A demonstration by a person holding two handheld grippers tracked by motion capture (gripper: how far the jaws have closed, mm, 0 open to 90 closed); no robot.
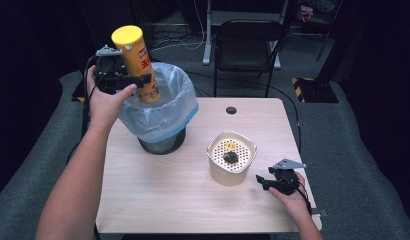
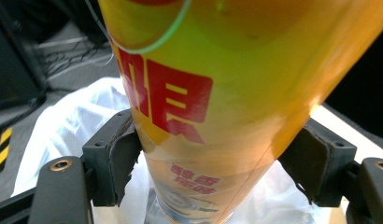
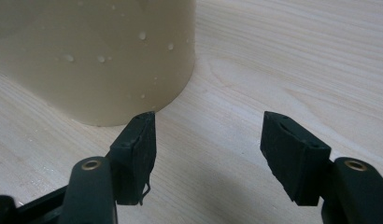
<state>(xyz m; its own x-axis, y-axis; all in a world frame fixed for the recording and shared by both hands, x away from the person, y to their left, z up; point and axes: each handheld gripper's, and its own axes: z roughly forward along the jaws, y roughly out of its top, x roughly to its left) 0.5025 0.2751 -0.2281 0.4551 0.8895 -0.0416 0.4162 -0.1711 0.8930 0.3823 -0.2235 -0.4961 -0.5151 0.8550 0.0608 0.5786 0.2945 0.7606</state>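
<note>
A tall yellow chip can [image 1: 137, 64] with a yellow lid and red lettering stands upright over the bin's mouth. My left gripper [image 1: 130, 82] is shut on it; in the left gripper view both pads [image 2: 124, 156] press the can's [image 2: 213, 116] sides. The bin [image 1: 160, 107] is lined with a pale blue-white bag [image 2: 63, 126] and stands at the table's back left. My right gripper [image 1: 265, 181] rests low on the table near its front right, jaws apart with nothing between them [image 3: 208, 154], just beside the cream container [image 3: 96, 56].
A cream perforated container [image 1: 232, 157] with a small dark scrap and a yellow bit inside sits right of the table's [image 1: 183, 200] middle. A dark round hole [image 1: 231, 110] marks the table's back edge. A black chair [image 1: 245, 47] stands behind the table.
</note>
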